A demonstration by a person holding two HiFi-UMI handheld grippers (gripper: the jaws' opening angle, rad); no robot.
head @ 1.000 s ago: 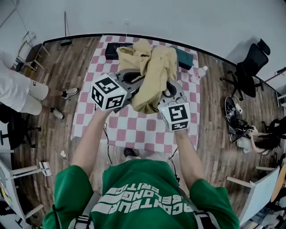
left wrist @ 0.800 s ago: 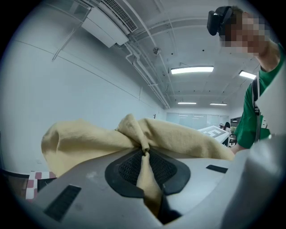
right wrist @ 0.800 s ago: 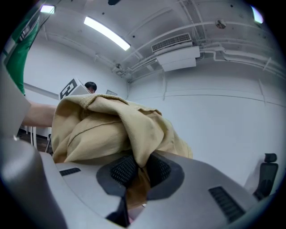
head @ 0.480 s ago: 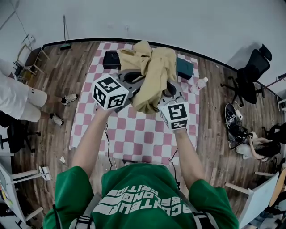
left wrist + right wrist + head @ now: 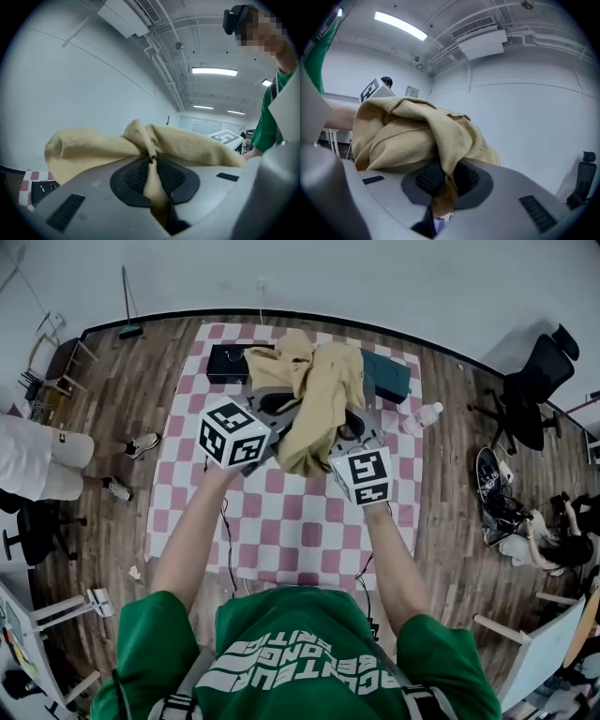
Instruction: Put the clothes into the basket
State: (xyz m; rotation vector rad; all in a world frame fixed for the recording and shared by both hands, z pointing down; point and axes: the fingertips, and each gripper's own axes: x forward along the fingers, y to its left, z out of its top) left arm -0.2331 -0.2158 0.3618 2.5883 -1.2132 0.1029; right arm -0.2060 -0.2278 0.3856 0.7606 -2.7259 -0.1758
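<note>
We had the tan garment (image 5: 323, 395) bunched in the air above the far edge of the checked mat (image 5: 281, 521). Our left gripper (image 5: 151, 160) was clamped on a twisted fold of it, and our right gripper (image 5: 443, 177) pinched another fold. Two dark containers sat along that far edge, a black one (image 5: 225, 362) toward the left corner and a teal one (image 5: 389, 379) toward the right; we could not tell which was the basket. We judged that both grips should hold firm until the bundle hung squarely over the opening, low enough that no loose end draped outside.
</note>
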